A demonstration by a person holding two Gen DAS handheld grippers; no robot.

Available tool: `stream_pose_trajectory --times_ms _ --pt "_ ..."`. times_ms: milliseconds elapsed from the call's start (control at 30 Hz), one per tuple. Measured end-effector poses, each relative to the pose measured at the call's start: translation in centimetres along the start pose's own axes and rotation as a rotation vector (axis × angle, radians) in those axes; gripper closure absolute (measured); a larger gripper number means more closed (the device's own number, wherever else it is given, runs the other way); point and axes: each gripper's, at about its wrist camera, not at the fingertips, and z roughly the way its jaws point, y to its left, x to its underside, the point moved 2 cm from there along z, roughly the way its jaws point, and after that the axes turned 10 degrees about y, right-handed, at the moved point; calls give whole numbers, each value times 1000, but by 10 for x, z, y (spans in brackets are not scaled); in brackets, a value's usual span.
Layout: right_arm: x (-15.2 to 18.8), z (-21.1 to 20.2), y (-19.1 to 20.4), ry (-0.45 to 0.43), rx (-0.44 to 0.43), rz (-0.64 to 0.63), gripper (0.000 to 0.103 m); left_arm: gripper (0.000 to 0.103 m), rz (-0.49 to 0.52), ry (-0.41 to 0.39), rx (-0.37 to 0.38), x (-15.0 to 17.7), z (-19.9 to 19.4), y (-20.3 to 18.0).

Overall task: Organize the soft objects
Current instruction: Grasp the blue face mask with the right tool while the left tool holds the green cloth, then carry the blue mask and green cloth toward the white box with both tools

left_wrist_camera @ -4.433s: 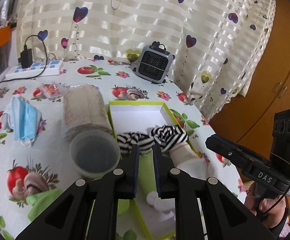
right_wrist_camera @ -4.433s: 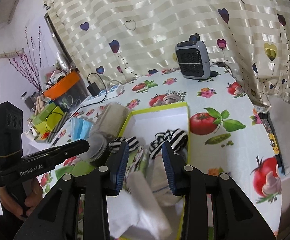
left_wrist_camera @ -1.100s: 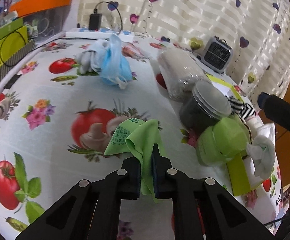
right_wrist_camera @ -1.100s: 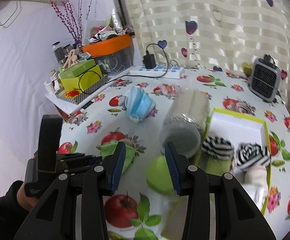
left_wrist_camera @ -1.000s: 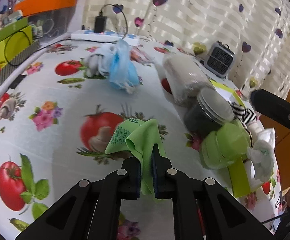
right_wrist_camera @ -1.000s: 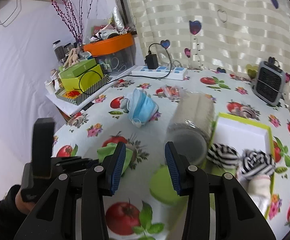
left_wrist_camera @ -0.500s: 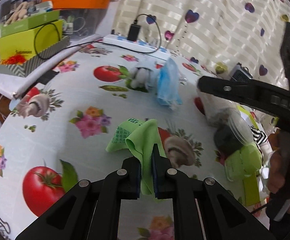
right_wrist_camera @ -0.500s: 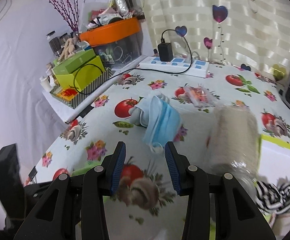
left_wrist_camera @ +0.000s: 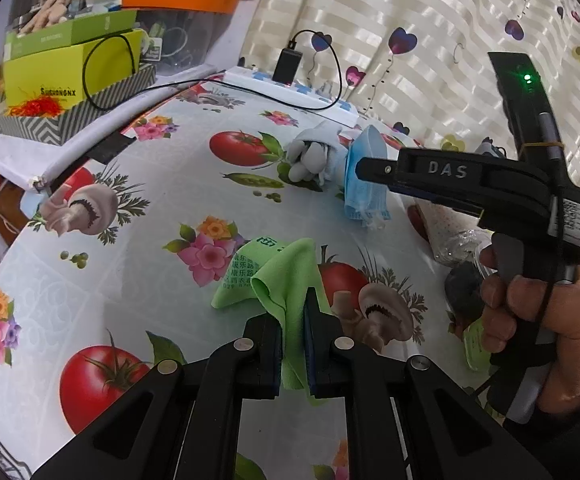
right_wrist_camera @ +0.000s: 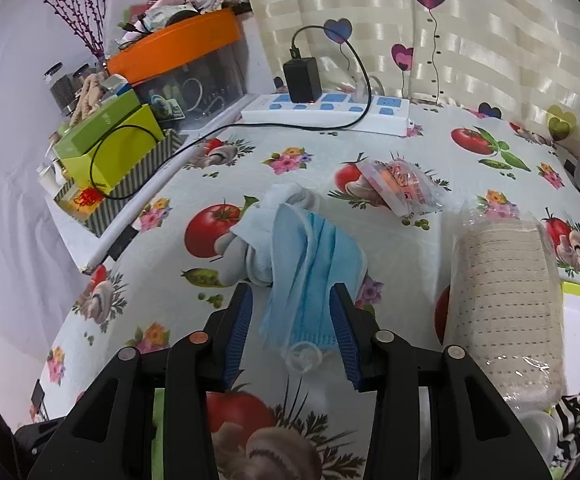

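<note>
The left gripper [left_wrist_camera: 293,322] is clamping its jaws tight on a thin lime-green cloth [left_wrist_camera: 282,280] printed with dark green characters — one fold is standing up between the pads while the rest is draping onto the table just ahead. The right gripper [right_wrist_camera: 292,312] is closing its jaws around a pleated light-blue face mask [right_wrist_camera: 310,276] with a white ear loop hanging at its lower edge; the mask is sitting between the blue ribbed pads, which are not yet pressing on it. The mask is lying partly over a bundle of pale grey and white fabric [right_wrist_camera: 250,240], touching it. In the left wrist view a hand [left_wrist_camera: 538,312] is gripping the black handle of the right gripper.

Everything is resting on a table covered with a glossy white oilcloth [right_wrist_camera: 290,160] patterned with tomatoes, mushrooms and flowers. A cream striped curtain [right_wrist_camera: 490,40] with heart balloons is hanging behind it, and a white power strip [right_wrist_camera: 330,114] with a black charger plugged in is lying at the far edge. A small clear packet with orange contents [right_wrist_camera: 400,192] is lying beyond the mask, and a clear plastic wrap holding a beige knitted roll [right_wrist_camera: 506,292] is lying to the right.

At the left — off the table — a grey zigzag-patterned tray [right_wrist_camera: 130,196] is holding lime-green boxes, and a clear bin with an orange lid [right_wrist_camera: 178,44] is standing behind, cluttered with small things I cannot make out
</note>
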Motion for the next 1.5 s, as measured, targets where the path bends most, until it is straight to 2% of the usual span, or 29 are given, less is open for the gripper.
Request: stream_pose_trajectory --times_ms 33,67,167,600,1100,1500 --pt "0 2 0 7 -3 -1 84 94 1 1 0 0 1 0" --pt "0 4 -1 12 -3 2 90 94 1 1 1 0 1 0" --pt "1 3 -1 10 -13 -2 98 94 6 0 3 0 1 -2" --pt "33 -57 8 -86 -72 -68 99 94 45 -51 3 2 -26 -21" --pt "83 -129 -5 -197 -157 -66 99 94 118 -99 -9 10 -59 -61" --pt "109 -160 -22 -247 -188 -50 99 94 175 -112 8 14 -69 -93"
